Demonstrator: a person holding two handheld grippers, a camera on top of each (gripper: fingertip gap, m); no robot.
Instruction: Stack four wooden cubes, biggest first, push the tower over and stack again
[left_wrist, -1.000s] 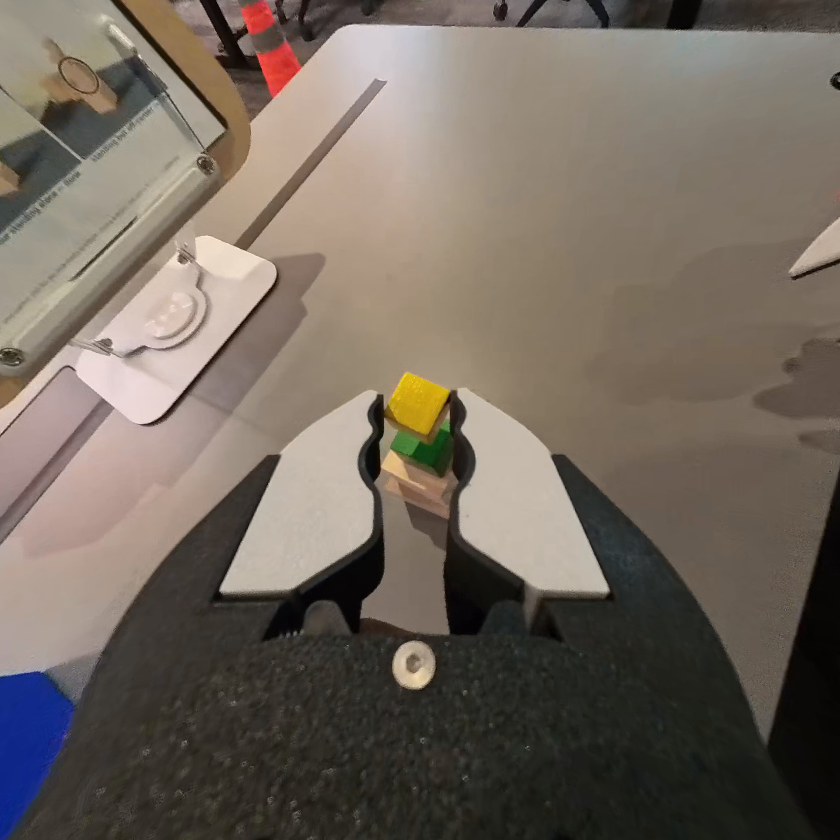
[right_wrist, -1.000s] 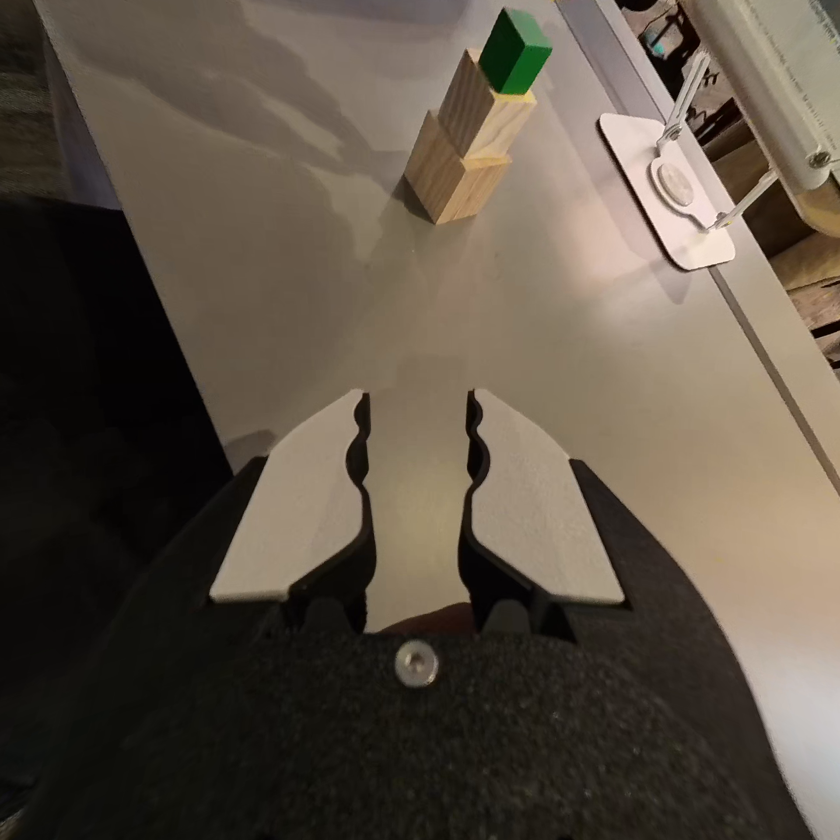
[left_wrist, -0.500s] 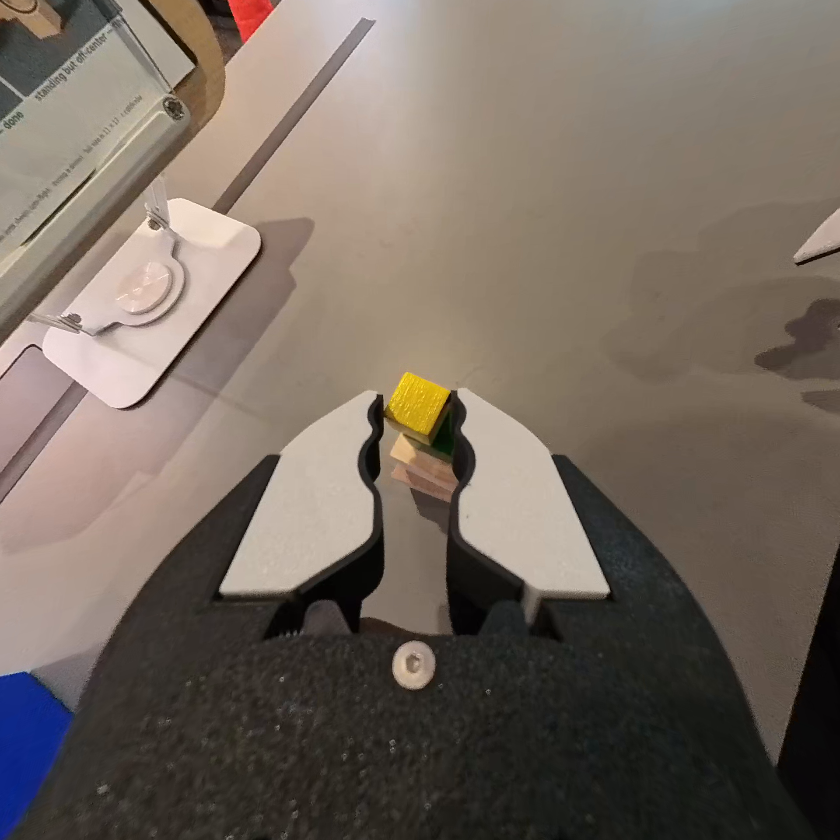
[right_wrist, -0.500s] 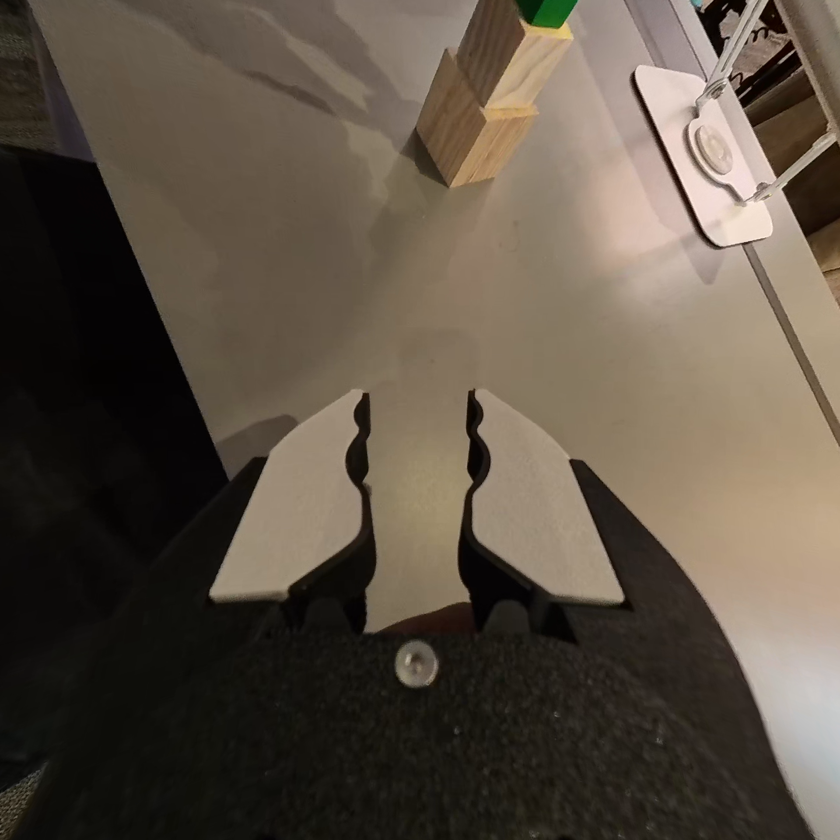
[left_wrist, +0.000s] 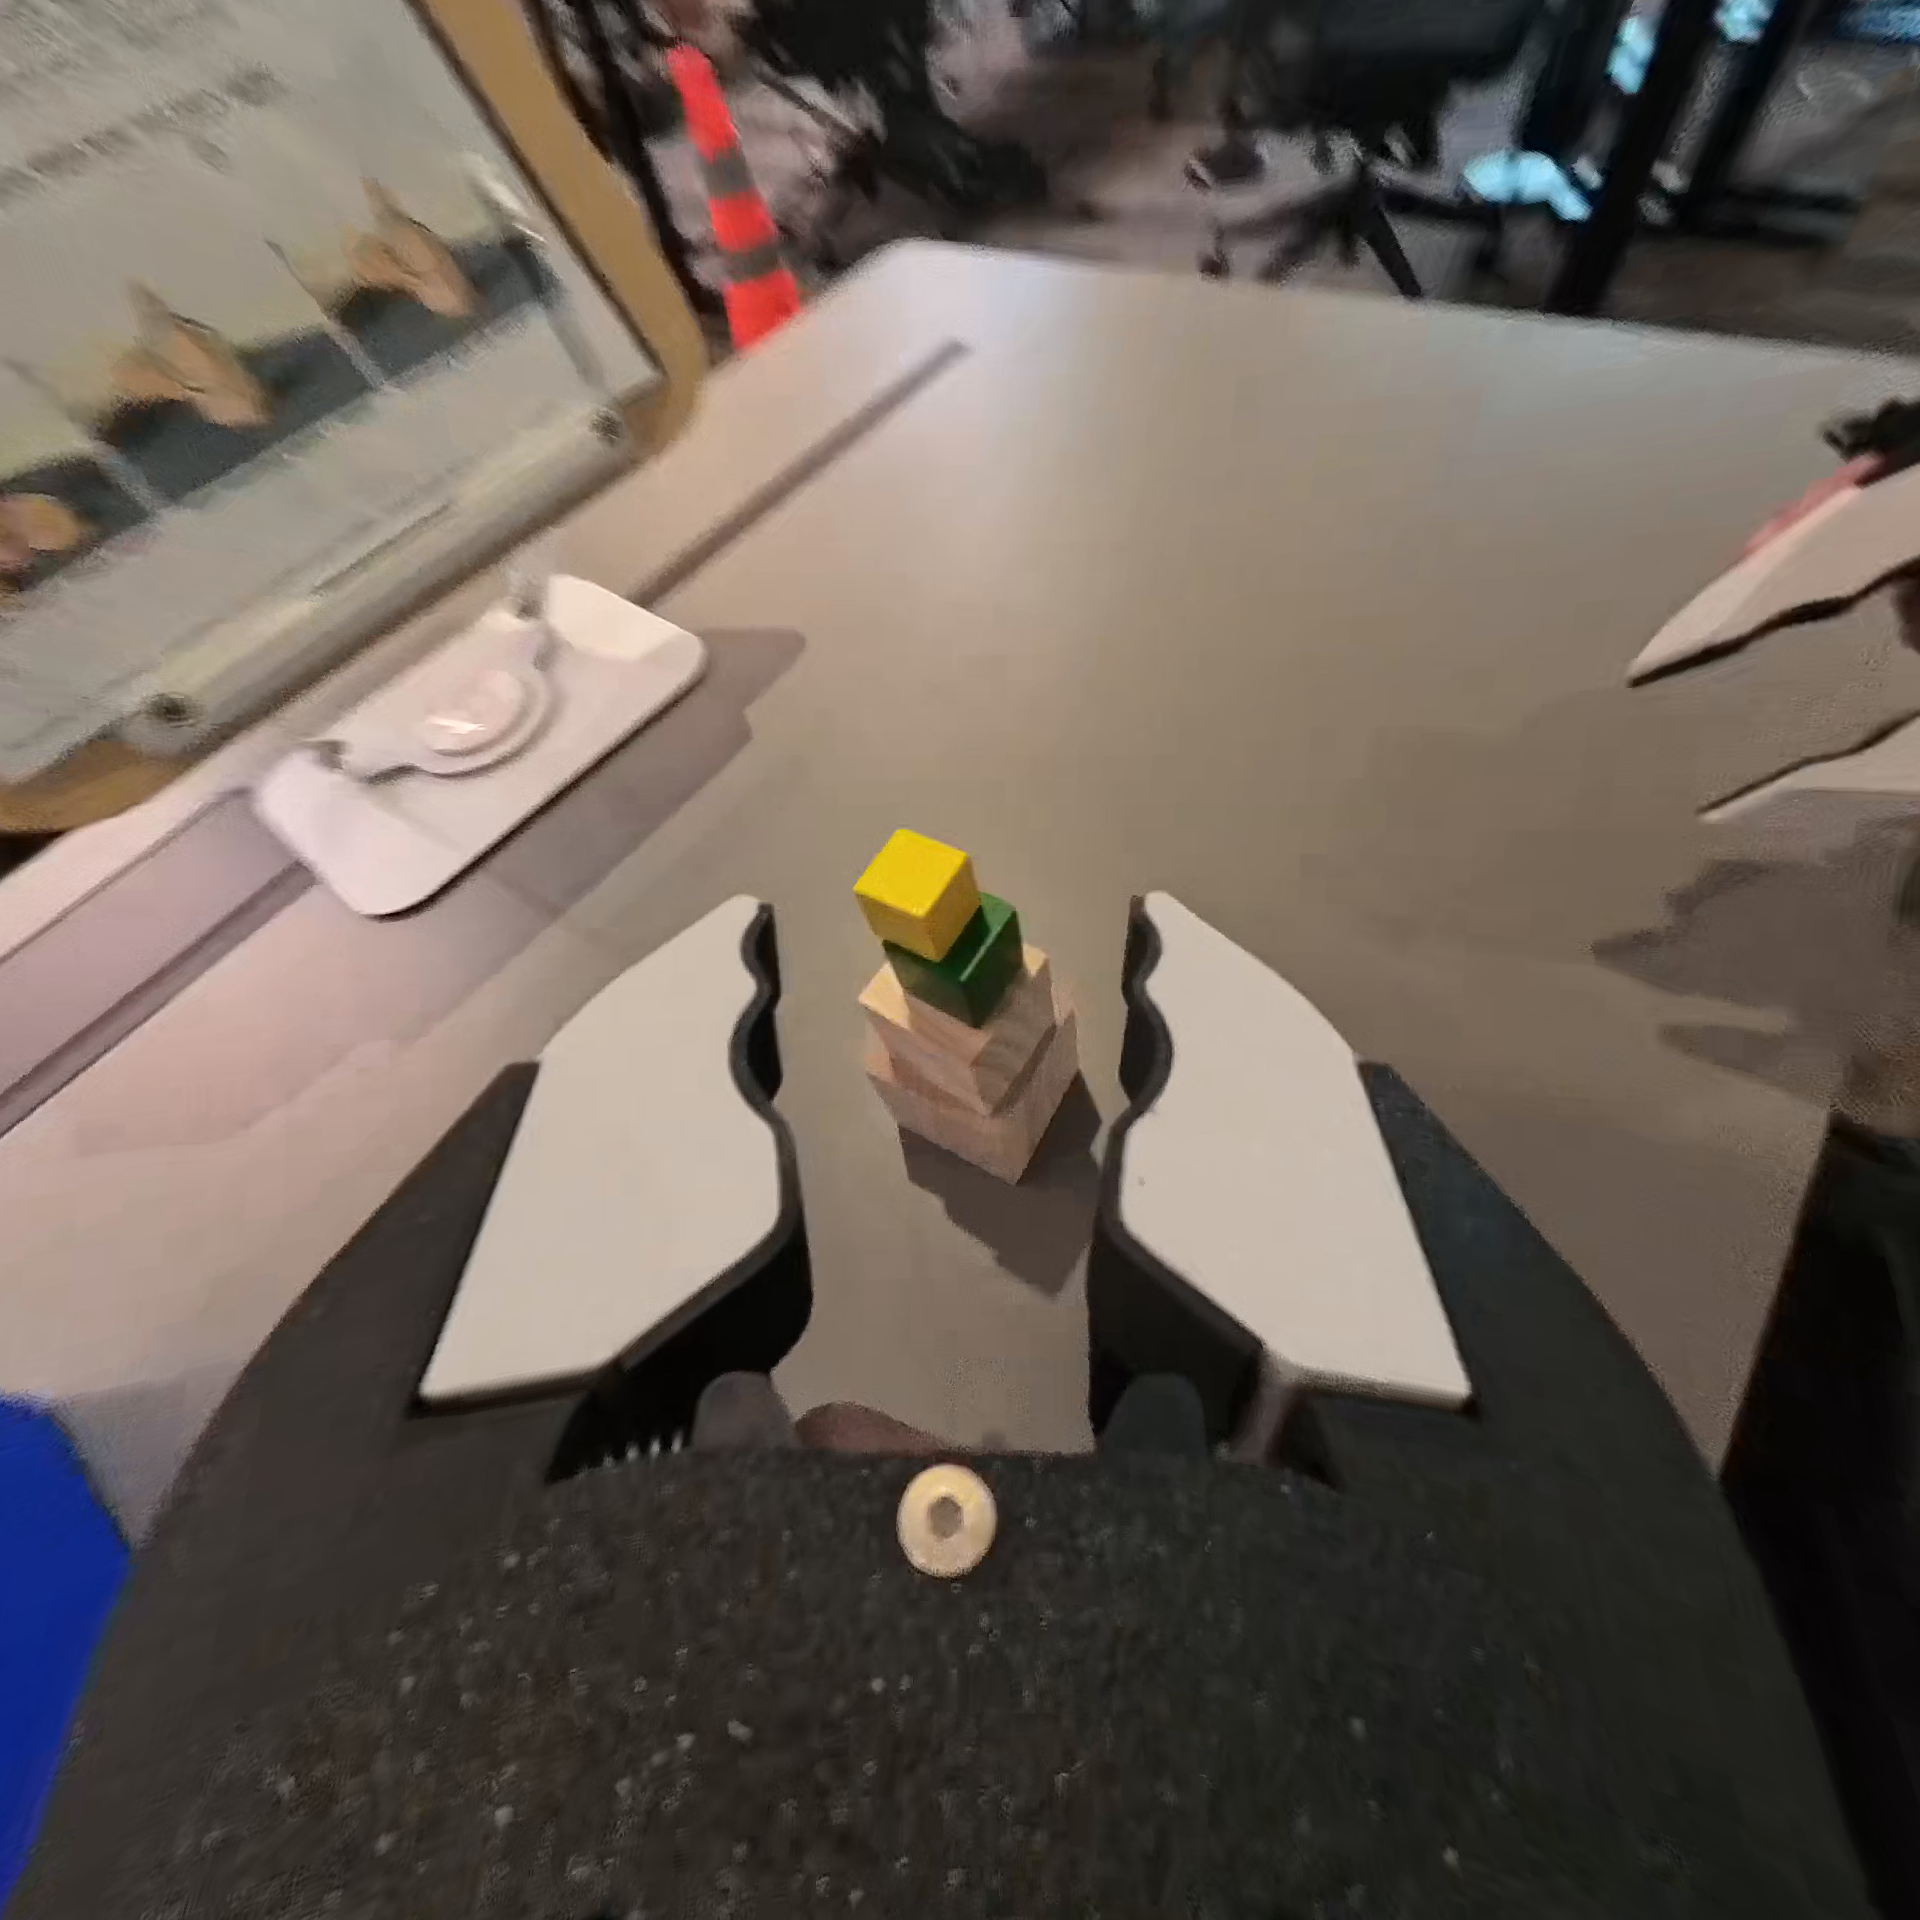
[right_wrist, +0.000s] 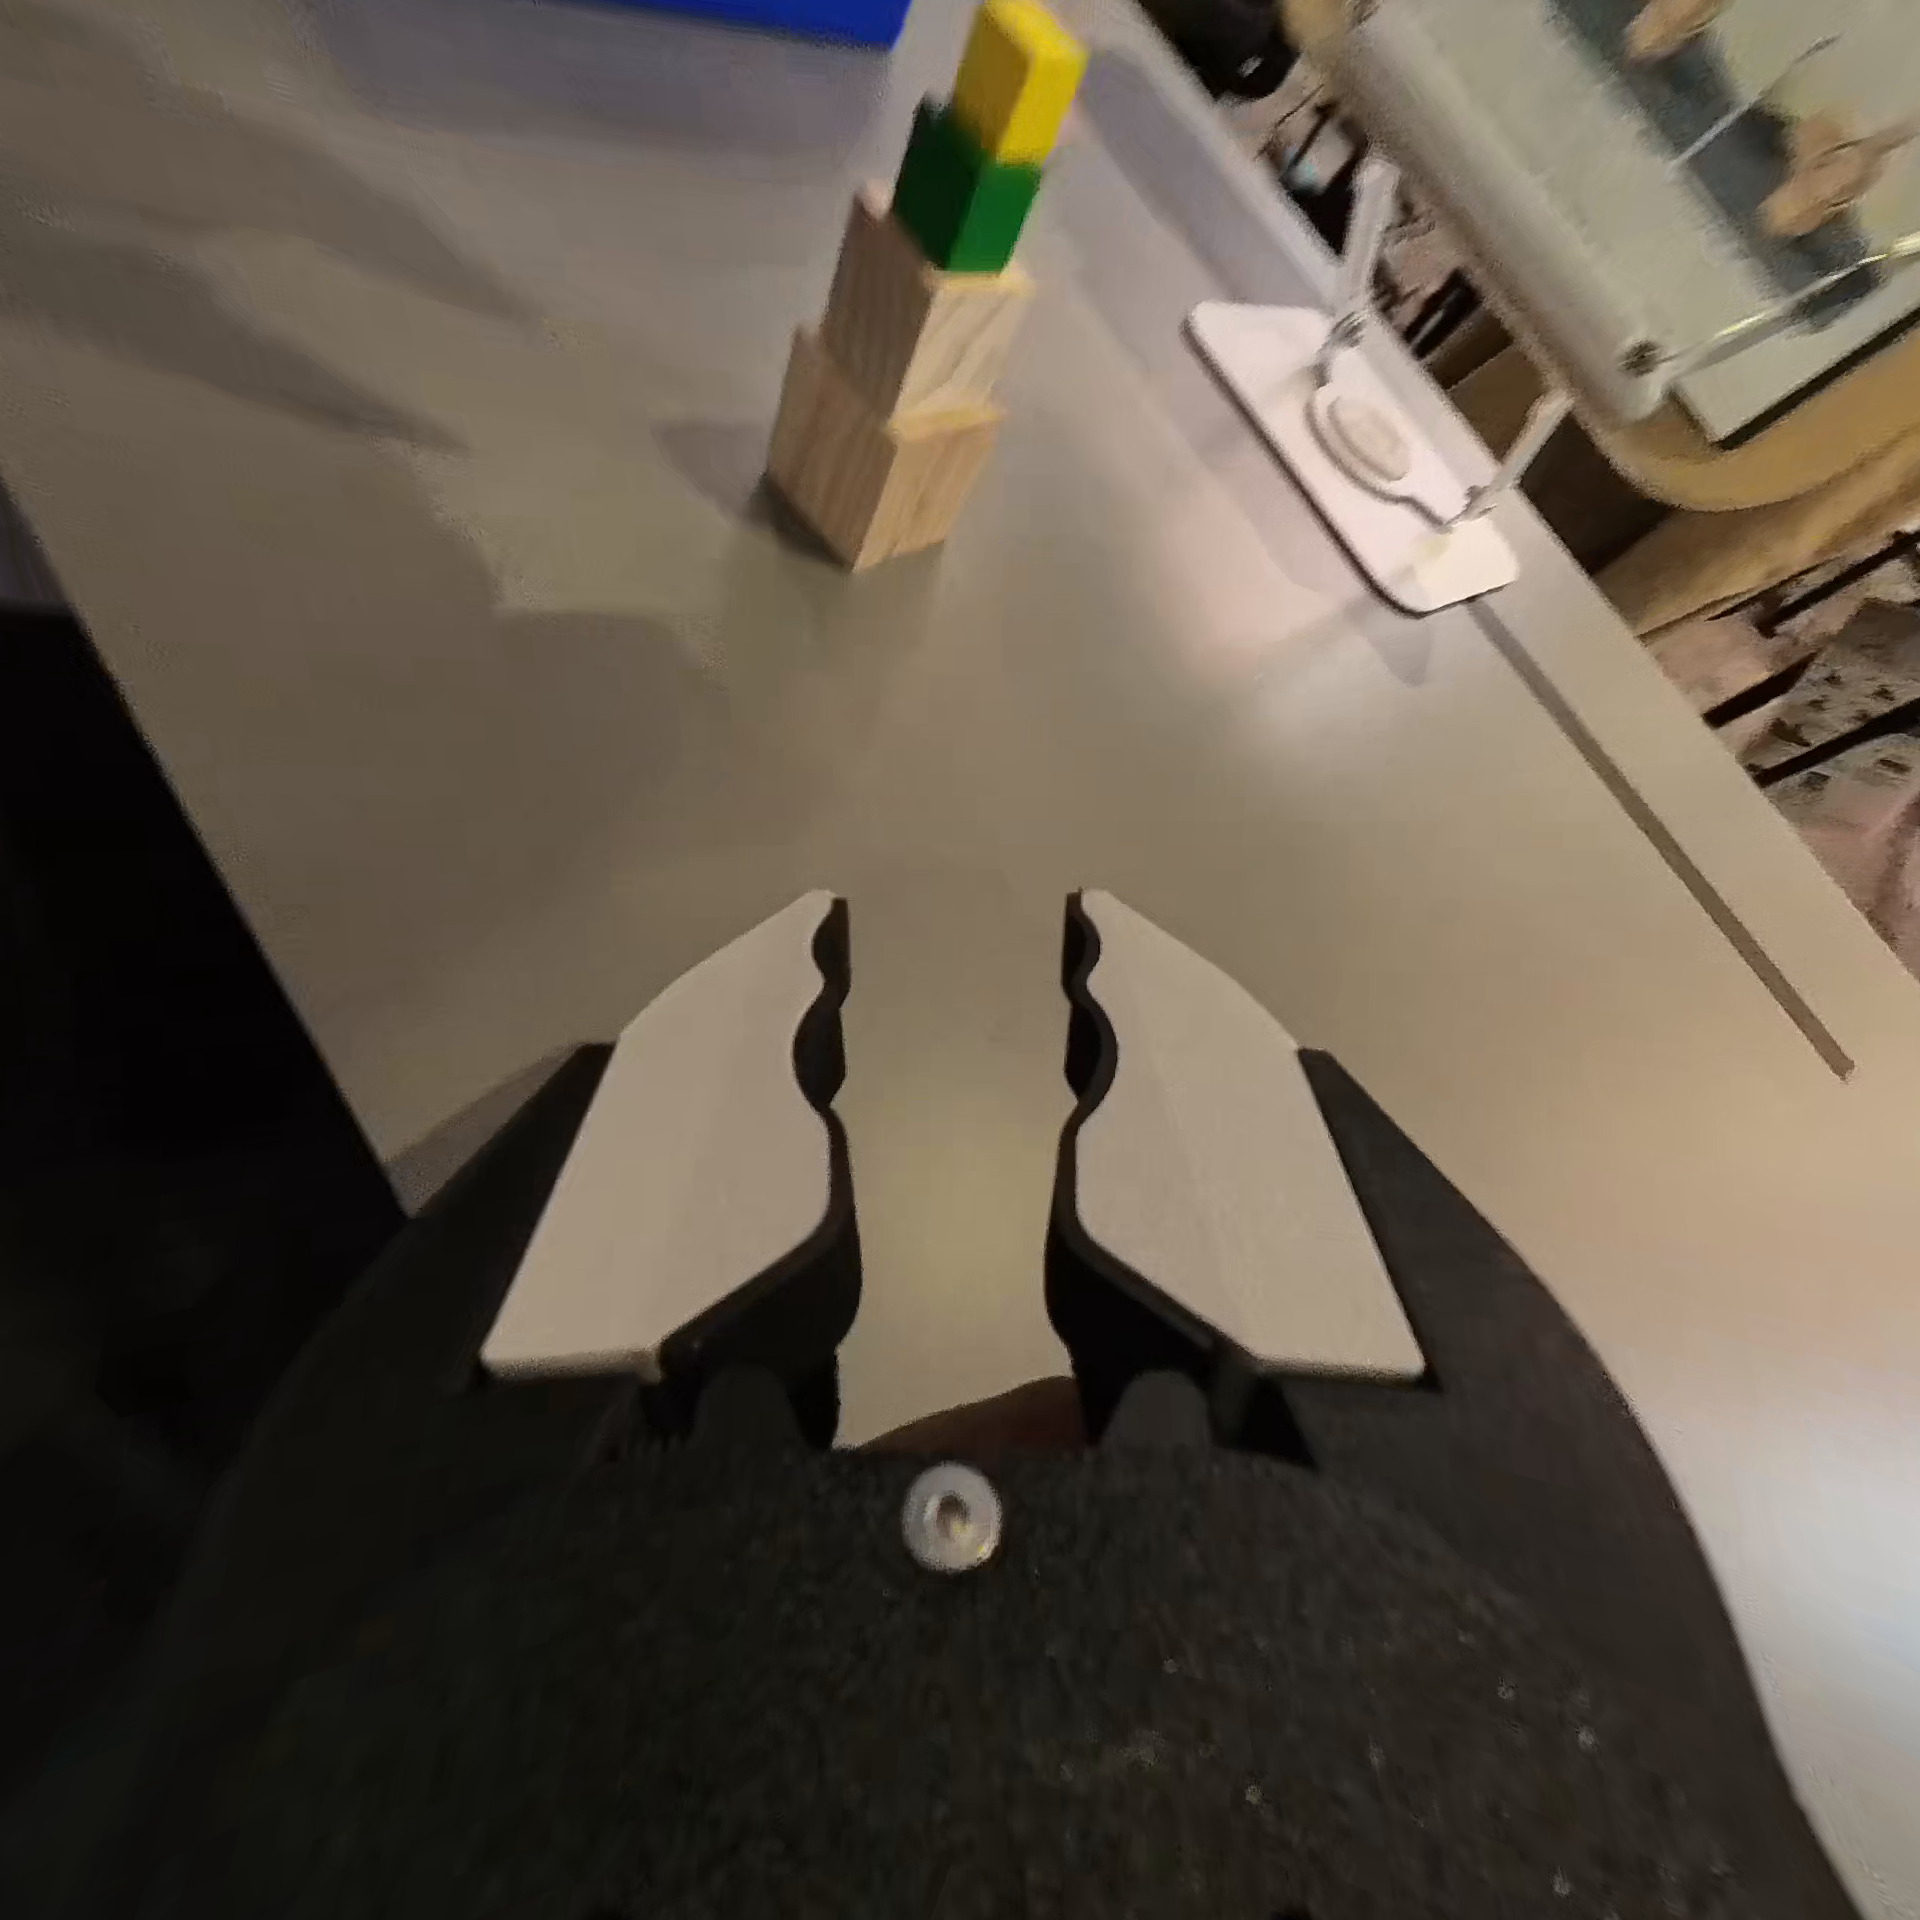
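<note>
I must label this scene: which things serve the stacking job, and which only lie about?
For the job: yellow cube, green cube, two plain wooden cubes, left tongs.
Lying about: white stand, framed sheet, orange cone.

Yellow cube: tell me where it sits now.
The yellow cube tops the tower, on the green cube, ahead of the open left gripper.

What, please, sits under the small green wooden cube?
The small green wooden cube rests on a medium plain wooden cube, itself on a larger plain wooden cube. Their contact faces are hidden.
</note>
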